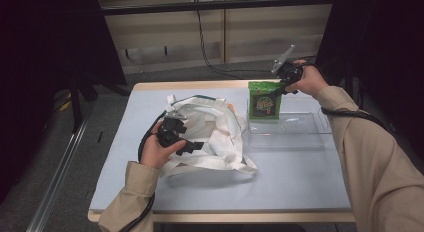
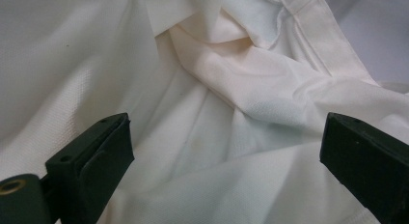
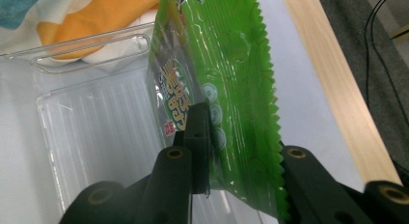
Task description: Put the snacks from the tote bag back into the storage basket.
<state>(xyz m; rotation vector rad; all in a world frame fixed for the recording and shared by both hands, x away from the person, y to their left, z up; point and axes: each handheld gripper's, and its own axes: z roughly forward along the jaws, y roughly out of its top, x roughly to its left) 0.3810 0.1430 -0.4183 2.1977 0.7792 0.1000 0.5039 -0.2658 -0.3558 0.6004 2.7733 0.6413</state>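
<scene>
The left gripper [image 1: 192, 146], jaws spread wide and clamping nothing, rests over the soft white cloth bag [image 1: 210, 132] lying limp at table centre; take the bag by a hem or strap. Farther off, the right gripper [image 1: 276, 93] pinches the top edge of the green snack packet [image 1: 264, 103] standing at the clear tray [image 1: 300, 134]. The packet is probably light, crinkly and slippery, so grip the sealed serrated edge.

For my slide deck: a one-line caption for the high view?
Right gripper holds a green packet over a clear tray; left gripper rests open on a white bag.

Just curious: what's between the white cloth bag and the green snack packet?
In the high view, the clear plastic tray's near end wall stands between the white cloth bag and the green snack packet.
</scene>
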